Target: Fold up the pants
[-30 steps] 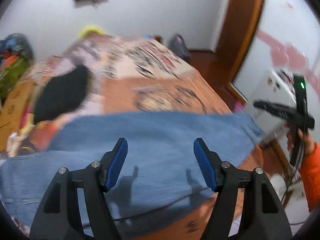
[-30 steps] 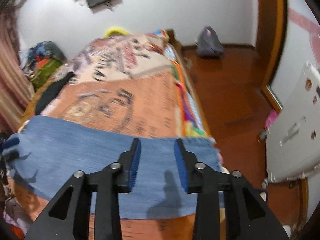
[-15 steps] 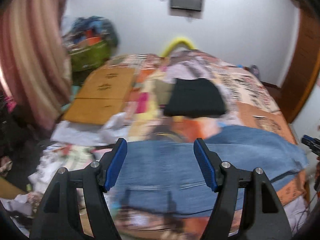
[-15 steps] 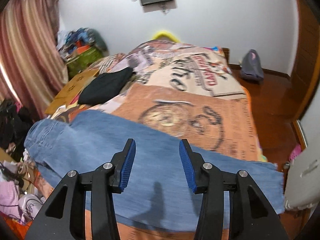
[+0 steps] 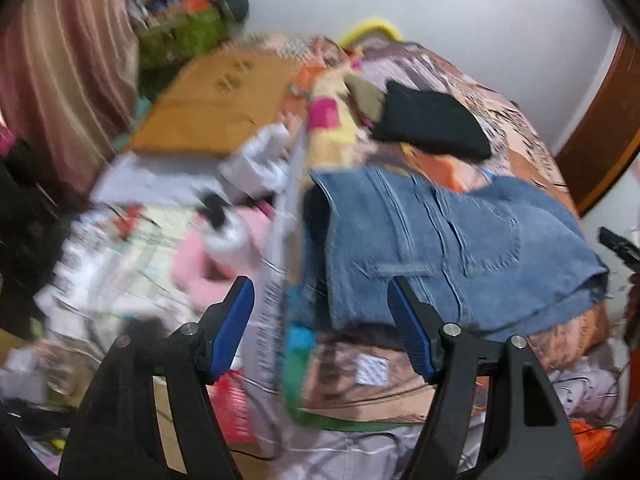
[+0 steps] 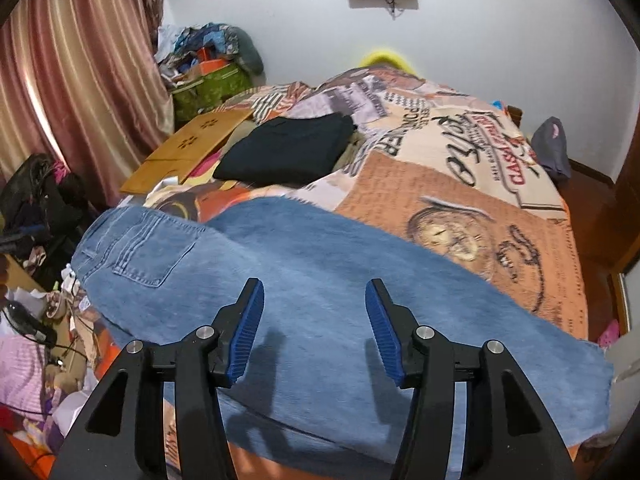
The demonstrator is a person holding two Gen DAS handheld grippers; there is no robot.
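Blue jeans [image 6: 320, 280] lie flat across the near edge of the bed, waistband and back pocket to the left, leg end to the right. In the left wrist view the jeans [image 5: 440, 240] show their waistband end. My left gripper [image 5: 320, 316] is open and empty, above the bed's left edge near the waistband. My right gripper [image 6: 314, 328] is open and empty, above the middle of the jeans.
A folded black garment [image 6: 288, 148] lies farther back on the patterned bedspread [image 6: 480, 200]. Flat cardboard [image 6: 188, 148] lies left of it. Clutter and bags [image 5: 140, 260] cover the floor at the left. A curtain [image 6: 72, 80] hangs at the left.
The left gripper has swung left, from the jeans' middle to the waistband end at the bed's edge. The right gripper has also swung left and opened wider.
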